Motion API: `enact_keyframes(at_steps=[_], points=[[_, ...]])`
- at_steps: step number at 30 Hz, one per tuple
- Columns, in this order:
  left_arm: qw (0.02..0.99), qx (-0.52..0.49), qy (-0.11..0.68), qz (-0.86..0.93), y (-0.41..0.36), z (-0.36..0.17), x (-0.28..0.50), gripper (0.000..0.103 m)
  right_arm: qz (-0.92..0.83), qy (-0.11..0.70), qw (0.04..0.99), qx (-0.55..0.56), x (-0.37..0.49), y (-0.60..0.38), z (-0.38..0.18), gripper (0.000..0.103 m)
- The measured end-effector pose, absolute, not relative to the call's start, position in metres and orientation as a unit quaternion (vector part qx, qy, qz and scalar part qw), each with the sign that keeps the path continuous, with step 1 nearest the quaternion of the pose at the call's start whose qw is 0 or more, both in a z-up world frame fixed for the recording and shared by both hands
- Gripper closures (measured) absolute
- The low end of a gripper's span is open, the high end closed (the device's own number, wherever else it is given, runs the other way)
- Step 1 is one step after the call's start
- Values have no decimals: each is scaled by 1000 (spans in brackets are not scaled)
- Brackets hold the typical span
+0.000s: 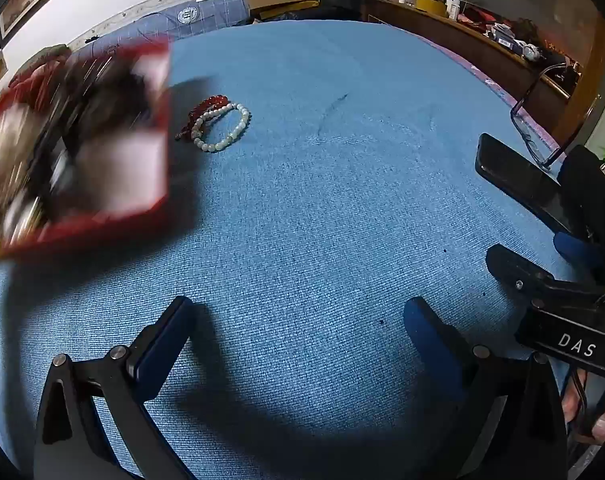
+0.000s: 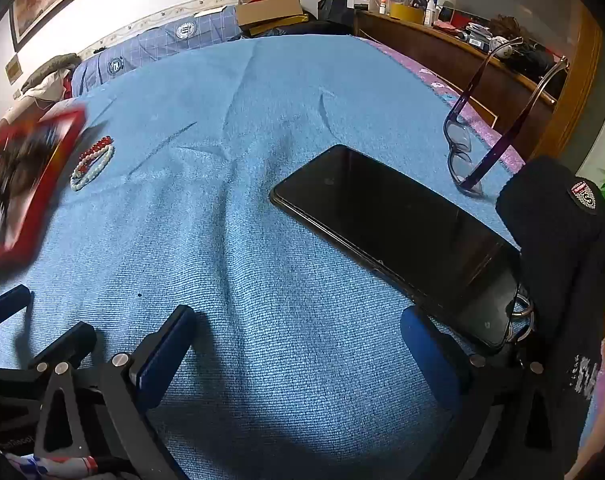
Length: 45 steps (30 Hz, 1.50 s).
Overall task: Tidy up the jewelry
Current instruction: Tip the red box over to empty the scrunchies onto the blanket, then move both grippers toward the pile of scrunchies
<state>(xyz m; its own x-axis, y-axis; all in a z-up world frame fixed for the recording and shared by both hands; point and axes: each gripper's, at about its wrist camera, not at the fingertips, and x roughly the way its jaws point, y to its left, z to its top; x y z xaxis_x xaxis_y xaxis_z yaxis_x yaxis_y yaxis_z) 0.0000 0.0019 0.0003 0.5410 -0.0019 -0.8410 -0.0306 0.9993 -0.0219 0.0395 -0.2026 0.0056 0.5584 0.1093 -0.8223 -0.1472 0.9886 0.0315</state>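
Bracelets (image 1: 216, 124): two beaded loops, red and white, overlapping, upper left of the left view, flat on the blue bed cover (image 1: 322, 208), just beside a blurred red box (image 1: 78, 140). Likely light, limp on their strings, beads hard and slippery; best pinched across a single strand at the free outer arc. Left claw (image 1: 298, 332): fingers apart, empty. Right claw (image 2: 298, 336): fingers apart, empty, phone (image 2: 398, 236) near its right finger; glasses (image 2: 470, 152) beyond.
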Motion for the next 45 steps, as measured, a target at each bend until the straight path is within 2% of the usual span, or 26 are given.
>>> enact_keyframes(at_steps=[45], points=[[878, -4, 479, 15, -2, 0, 0, 0, 85, 478, 874, -30, 39, -199, 6, 0]])
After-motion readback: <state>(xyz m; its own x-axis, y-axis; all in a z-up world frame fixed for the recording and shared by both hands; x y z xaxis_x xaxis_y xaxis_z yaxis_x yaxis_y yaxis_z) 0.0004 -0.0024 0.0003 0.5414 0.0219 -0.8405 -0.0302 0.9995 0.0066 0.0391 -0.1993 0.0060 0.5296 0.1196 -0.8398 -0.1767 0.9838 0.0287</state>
